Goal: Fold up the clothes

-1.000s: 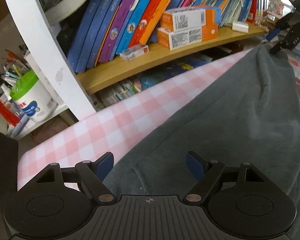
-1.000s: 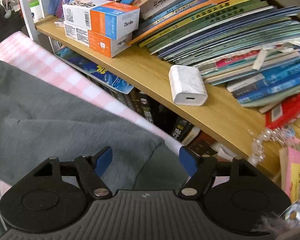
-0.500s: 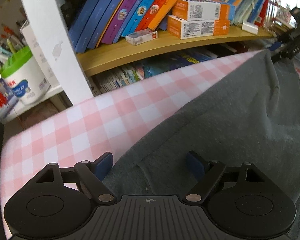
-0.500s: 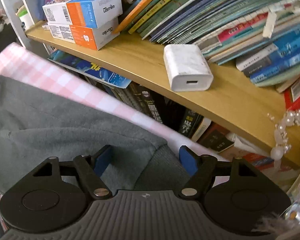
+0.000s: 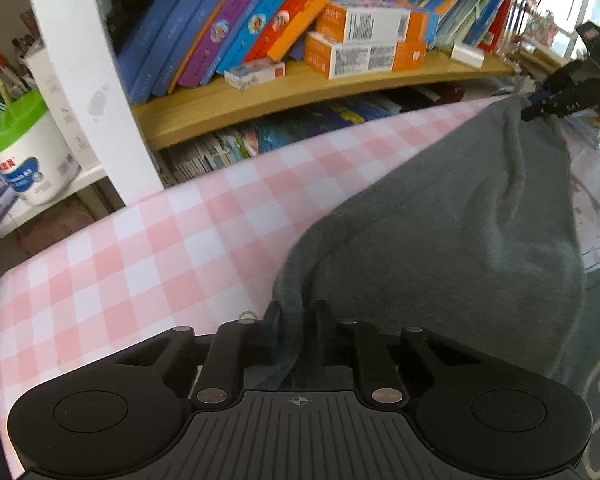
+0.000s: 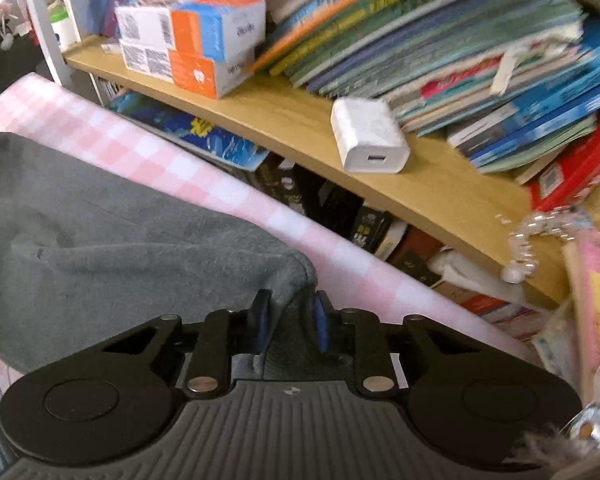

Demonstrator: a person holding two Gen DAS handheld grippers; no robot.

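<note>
Grey garment is seen spread across a table covered in pink-and-white check, pinched at two corners. One bunched edge is clamped between the nearly closed fingers of the left gripper; the opposite corner is caught the same way in the right gripper, whose blue pads are pressed against the cloth. Behind the table, a wooden shelf is crowded with leaning books, two stacked orange-and-white boxes and a white charger.
</note>
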